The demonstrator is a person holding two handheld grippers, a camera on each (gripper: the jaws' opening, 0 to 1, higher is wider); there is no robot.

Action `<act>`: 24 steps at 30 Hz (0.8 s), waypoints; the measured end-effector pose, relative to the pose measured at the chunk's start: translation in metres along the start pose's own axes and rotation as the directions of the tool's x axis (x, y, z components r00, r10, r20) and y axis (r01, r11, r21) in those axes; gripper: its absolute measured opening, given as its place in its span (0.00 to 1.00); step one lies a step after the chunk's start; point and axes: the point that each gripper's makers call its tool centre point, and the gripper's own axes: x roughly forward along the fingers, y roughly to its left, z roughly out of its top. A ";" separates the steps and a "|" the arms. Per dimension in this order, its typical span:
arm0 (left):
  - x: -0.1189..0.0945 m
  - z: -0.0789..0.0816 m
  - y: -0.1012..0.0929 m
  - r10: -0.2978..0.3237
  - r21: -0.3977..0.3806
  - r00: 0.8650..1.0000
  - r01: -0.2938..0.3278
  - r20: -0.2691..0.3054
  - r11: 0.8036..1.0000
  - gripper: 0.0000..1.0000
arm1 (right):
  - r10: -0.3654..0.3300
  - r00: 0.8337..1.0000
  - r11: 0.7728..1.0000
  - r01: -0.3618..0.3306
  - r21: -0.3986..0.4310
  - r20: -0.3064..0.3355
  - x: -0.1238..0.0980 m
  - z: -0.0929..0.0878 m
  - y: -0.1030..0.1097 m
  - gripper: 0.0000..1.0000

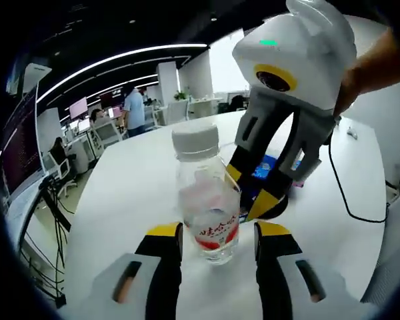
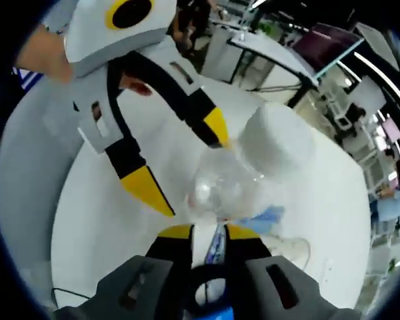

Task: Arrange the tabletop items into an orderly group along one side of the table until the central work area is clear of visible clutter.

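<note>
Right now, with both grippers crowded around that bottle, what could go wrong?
1. The water bottle stands between the left gripper jaws, which look apart from it; closing off-centre could tip it.
2. The right gripper hangs close behind the bottle, so the two grippers may collide.
3. A black cable trails across the table and could snag.

Looks like I'm in a big open-plan office: rows of desks with monitors, long ceiling light strips, people working behind my white table.
</note>
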 end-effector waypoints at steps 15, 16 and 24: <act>-0.008 -0.005 -0.001 0.004 0.002 1.000 -0.004 -0.013 1.000 0.42 | -0.015 0.997 0.994 0.007 0.107 0.076 -0.006 0.012 -0.001 0.29; -0.009 -0.006 -0.001 0.006 0.001 1.000 -0.006 -0.014 1.000 0.43 | -0.016 0.997 0.993 0.007 0.116 0.077 -0.006 0.012 0.000 0.29; -0.018 -0.011 0.000 0.021 -0.025 1.000 -0.021 -0.016 0.999 0.44 | -0.041 0.991 0.979 0.014 0.202 0.129 -0.006 0.019 -0.004 0.40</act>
